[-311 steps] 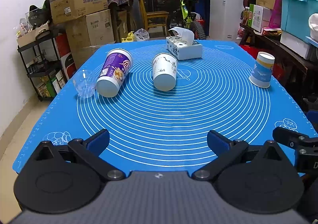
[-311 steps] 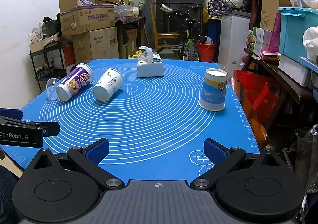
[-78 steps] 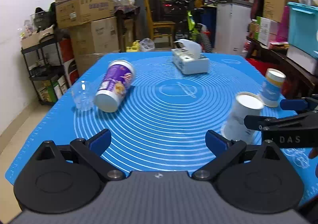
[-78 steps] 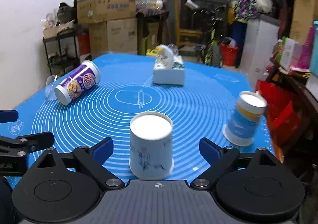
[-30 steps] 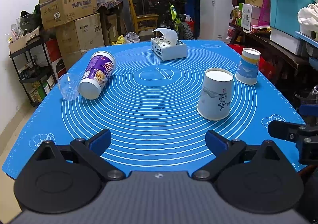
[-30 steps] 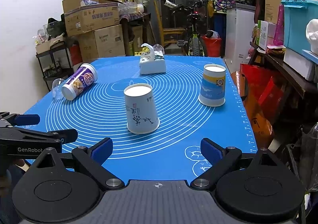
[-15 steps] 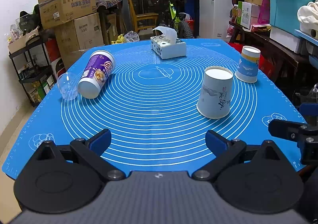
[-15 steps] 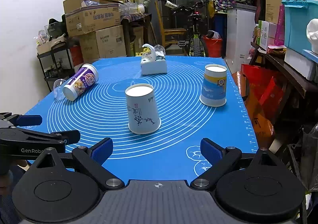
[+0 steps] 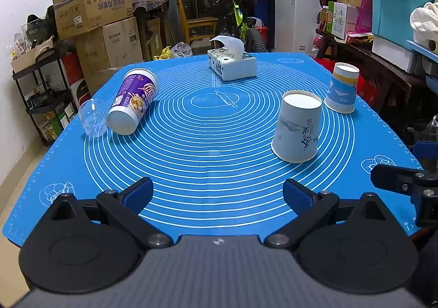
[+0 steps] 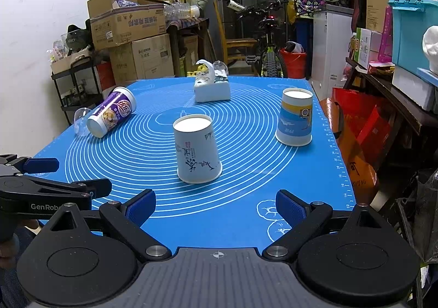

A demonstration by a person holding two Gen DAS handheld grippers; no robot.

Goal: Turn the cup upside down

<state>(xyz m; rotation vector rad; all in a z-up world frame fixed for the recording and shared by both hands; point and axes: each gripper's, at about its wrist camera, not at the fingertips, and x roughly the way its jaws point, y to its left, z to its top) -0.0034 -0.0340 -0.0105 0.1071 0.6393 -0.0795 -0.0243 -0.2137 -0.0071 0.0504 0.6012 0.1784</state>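
White cup (image 10: 197, 148) stands upside down on blue mat (image 10: 153, 160); left gripper (image 9: 218, 193) and right gripper (image 10: 215, 206) gape wide, empty.

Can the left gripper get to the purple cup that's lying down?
Probably yes. The left gripper is open, and only bare blue mat lies between it and the purple cup. The clear cup beside it sits off to the side.

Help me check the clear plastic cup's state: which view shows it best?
The left wrist view: the clear plastic cup lies on its side beside the purple cup. The right wrist view shows it smaller, partly hidden behind that cup.
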